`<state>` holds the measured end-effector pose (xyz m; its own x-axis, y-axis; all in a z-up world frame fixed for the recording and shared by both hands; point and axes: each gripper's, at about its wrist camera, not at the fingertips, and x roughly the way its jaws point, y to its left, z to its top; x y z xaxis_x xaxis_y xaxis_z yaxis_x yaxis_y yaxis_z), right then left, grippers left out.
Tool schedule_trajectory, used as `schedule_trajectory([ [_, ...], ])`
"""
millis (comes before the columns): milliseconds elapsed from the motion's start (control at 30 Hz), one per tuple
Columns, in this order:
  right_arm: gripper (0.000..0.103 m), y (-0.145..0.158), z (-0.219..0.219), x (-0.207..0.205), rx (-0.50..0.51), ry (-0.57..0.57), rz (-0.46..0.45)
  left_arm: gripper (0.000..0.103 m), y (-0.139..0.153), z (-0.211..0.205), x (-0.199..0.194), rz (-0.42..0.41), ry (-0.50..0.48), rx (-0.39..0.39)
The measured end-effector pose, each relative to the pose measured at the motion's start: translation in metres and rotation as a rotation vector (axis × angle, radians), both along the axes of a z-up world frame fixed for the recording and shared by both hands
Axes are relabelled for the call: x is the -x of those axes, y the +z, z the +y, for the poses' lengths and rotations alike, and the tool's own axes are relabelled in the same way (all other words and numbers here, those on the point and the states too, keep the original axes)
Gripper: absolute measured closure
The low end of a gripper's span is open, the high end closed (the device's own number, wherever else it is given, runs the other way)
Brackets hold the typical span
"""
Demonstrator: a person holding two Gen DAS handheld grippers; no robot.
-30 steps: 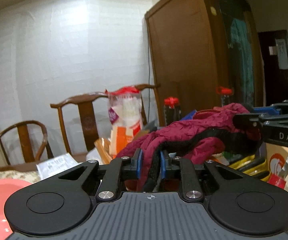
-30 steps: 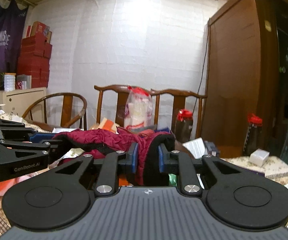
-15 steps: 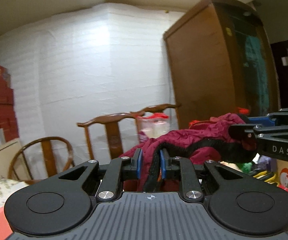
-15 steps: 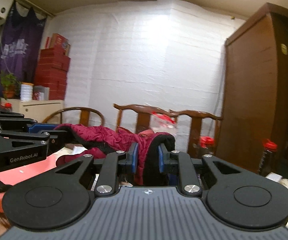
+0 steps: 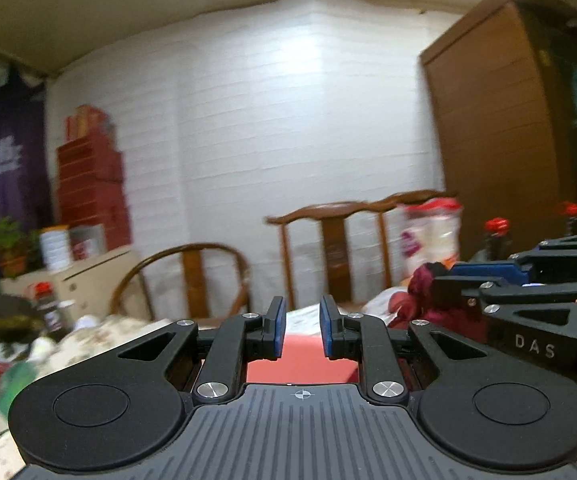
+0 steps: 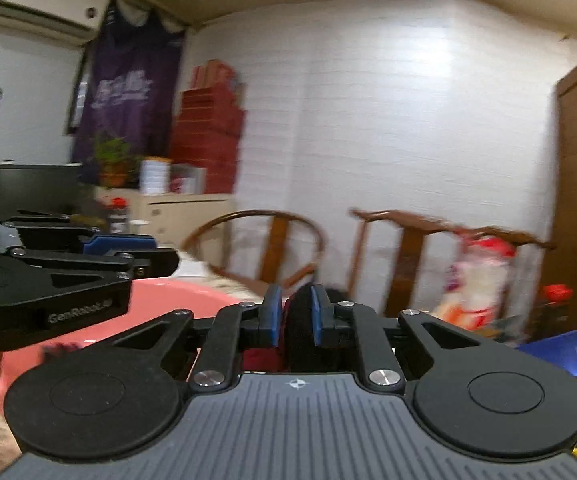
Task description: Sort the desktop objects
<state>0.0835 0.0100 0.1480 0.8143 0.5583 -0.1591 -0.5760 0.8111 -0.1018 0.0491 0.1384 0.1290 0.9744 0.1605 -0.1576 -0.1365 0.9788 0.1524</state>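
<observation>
Your left gripper (image 5: 302,330) is parted and holds nothing; through its gap you see only the flat red surface of the pink basin (image 5: 300,364). Your right gripper (image 6: 292,320) is clamped on the maroon garment (image 6: 299,330), its black cuff pinched between the blue pads (image 6: 315,320). In the left wrist view the garment (image 5: 420,304) bunches at about three o'clock, under the right gripper (image 5: 528,296). In the right wrist view the basin's rim (image 6: 192,292) spreads from nine o'clock toward centre, just beyond and below the garment.

The step in hand looks like dropping the garment into the basin (the destination is my guess). The next move calls for carrying your right gripper toward nine o'clock until the cloth hangs over the basin, lowering, then letting go. Keep the left gripper (image 6: 48,276) out of the way, since loose cloth could snag on it.
</observation>
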Motion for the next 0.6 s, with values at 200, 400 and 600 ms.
schedule_trajectory([
  [200,0.085,-0.007,0.061,-0.003,0.064,0.092,0.108,0.062,-0.012,0.048,0.012,0.061,0.104,0.034],
  [400,0.085,-0.023,0.108,-0.027,0.102,0.149,0.3,0.057,-0.03,0.076,0.023,0.102,0.15,0.066],
  [600,0.087,-0.033,0.145,-0.018,0.131,0.283,0.392,0.054,-0.036,0.097,0.029,0.121,0.241,0.056],
])
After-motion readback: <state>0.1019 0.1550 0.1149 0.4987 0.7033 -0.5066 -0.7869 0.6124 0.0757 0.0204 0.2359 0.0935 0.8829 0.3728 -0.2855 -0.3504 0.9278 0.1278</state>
